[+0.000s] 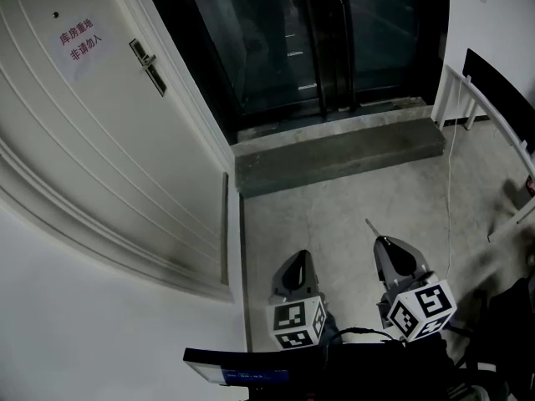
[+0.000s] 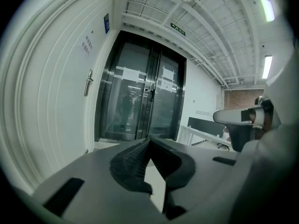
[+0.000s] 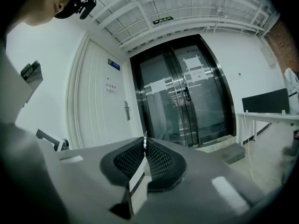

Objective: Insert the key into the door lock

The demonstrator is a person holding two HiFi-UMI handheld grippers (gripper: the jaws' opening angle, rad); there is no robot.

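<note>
A white door stands on the left, with its metal handle and lock plate far ahead of both grippers. The same handle appears in the right gripper view and, as the handle, in the left gripper view. My right gripper is shut on a thin metal key that pokes forward from its tips. That key shows edge-on between the closed pads. My left gripper hangs beside it, shut, with nothing visible between its jaws. Both are low, over the floor.
Dark glass double doors stand straight ahead behind a concrete step. A paper sign is stuck on the white door. A white table and a hanging cable are at the right.
</note>
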